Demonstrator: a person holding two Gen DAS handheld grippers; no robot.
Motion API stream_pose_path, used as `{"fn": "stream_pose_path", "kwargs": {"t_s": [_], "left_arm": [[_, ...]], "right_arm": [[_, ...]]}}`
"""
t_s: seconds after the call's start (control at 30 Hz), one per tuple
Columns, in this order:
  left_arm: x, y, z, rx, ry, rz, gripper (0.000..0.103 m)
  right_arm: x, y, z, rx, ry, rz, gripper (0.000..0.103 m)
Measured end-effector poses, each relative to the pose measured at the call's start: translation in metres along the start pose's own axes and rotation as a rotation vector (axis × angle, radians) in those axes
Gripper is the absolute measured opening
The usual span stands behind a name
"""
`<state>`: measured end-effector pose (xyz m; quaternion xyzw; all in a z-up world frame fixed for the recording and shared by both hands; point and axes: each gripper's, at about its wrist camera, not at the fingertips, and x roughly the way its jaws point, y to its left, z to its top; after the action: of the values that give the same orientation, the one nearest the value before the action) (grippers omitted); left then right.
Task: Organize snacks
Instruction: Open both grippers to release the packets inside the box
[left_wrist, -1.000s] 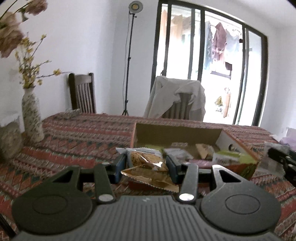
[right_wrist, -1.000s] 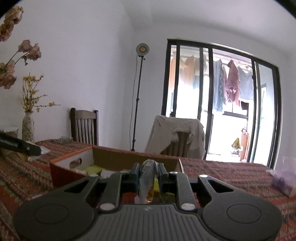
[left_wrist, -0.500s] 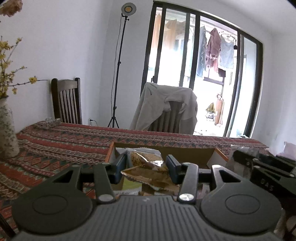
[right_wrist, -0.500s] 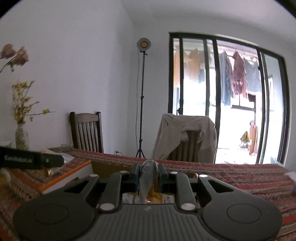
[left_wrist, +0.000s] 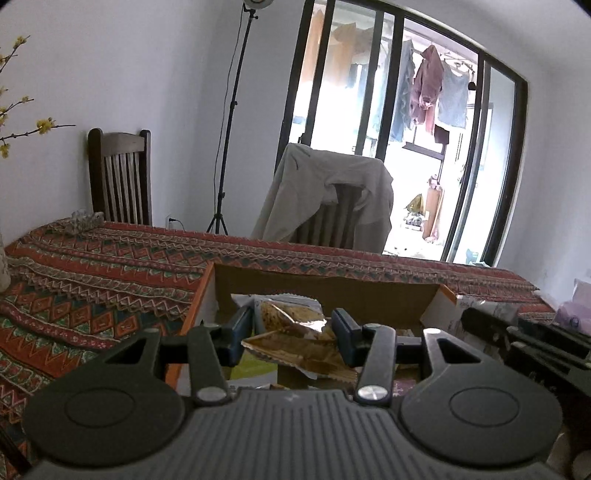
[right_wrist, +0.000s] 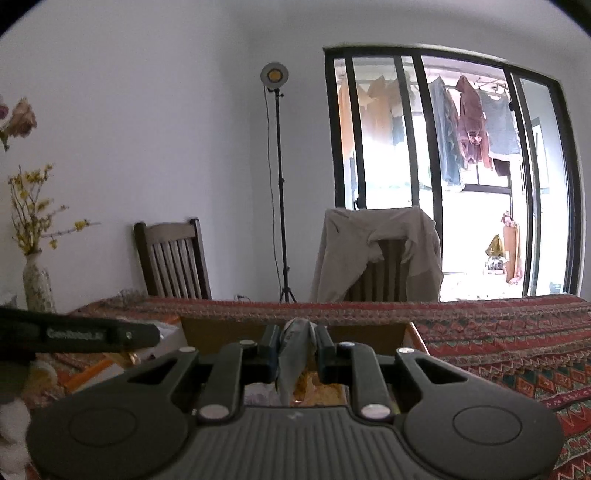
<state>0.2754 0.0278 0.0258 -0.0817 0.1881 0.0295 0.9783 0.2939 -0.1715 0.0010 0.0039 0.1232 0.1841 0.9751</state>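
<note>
My left gripper (left_wrist: 292, 325) is shut on a crinkled clear packet of brown snacks (left_wrist: 295, 343), held just above the near side of an open cardboard box (left_wrist: 325, 282) with orange outer walls. Other packets lie inside the box, mostly hidden by the gripper body. In the right wrist view my right gripper (right_wrist: 297, 343) is shut on a thin grey wrapper (right_wrist: 293, 354), which stands upright between the pads over the same box (right_wrist: 229, 332). The right gripper (left_wrist: 524, 343) shows at the right edge of the left view. The left gripper (right_wrist: 92, 334) reaches in from the left of the right view.
The box rests on a table with a red patterned cloth (left_wrist: 92, 280). A vase with yellow twigs (right_wrist: 35, 284) stands at the left. Two chairs (left_wrist: 122, 177), one draped with a beige jacket (left_wrist: 328, 195), a lamp stand (right_wrist: 279, 184) and glass doors are behind the table.
Both grippers have moved across the table to the box, each still holding its packet. The box now lies right under the fingers, and the vase has slid out of the left view.
</note>
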Motion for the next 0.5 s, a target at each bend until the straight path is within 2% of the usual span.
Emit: {"fn": "stream_pose_path", "kwargs": {"t_s": [0.03, 0.1, 0.13, 0.17, 0.2, 0.23, 0.27, 0.5], "left_arm": [[-0.001, 0.001, -0.001, -0.003, -0.002, 0.001, 0.049], [-0.001, 0.001, -0.001, -0.017, 0.001, 0.009, 0.059], [-0.002, 0.002, -0.002, -0.026, -0.001, 0.007, 0.074], [-0.004, 0.004, -0.003, -0.034, -0.012, 0.007, 0.085], [-0.005, 0.005, -0.003, -0.04, -0.024, 0.015, 0.091], [-0.007, 0.007, -0.004, -0.052, -0.038, 0.033, 0.103], [-0.01, 0.008, -0.005, -0.065, -0.054, 0.047, 0.103], [-0.01, 0.016, -0.005, -0.097, -0.039, 0.059, 0.103]], "right_arm": [[0.001, 0.0, -0.001, 0.003, 0.01, -0.008, 0.021], [0.002, -0.004, -0.003, 0.023, 0.03, -0.022, 0.029], [0.002, -0.006, -0.004, 0.033, 0.037, -0.025, 0.036], [0.002, -0.008, -0.005, 0.044, 0.041, -0.022, 0.048], [0.002, -0.009, -0.005, 0.052, 0.042, -0.02, 0.056], [0.001, -0.009, -0.005, 0.058, 0.041, -0.017, 0.079], [0.0, -0.01, -0.006, 0.062, 0.038, -0.015, 0.103], [-0.003, -0.008, -0.009, 0.047, 0.037, -0.028, 0.103]]}}
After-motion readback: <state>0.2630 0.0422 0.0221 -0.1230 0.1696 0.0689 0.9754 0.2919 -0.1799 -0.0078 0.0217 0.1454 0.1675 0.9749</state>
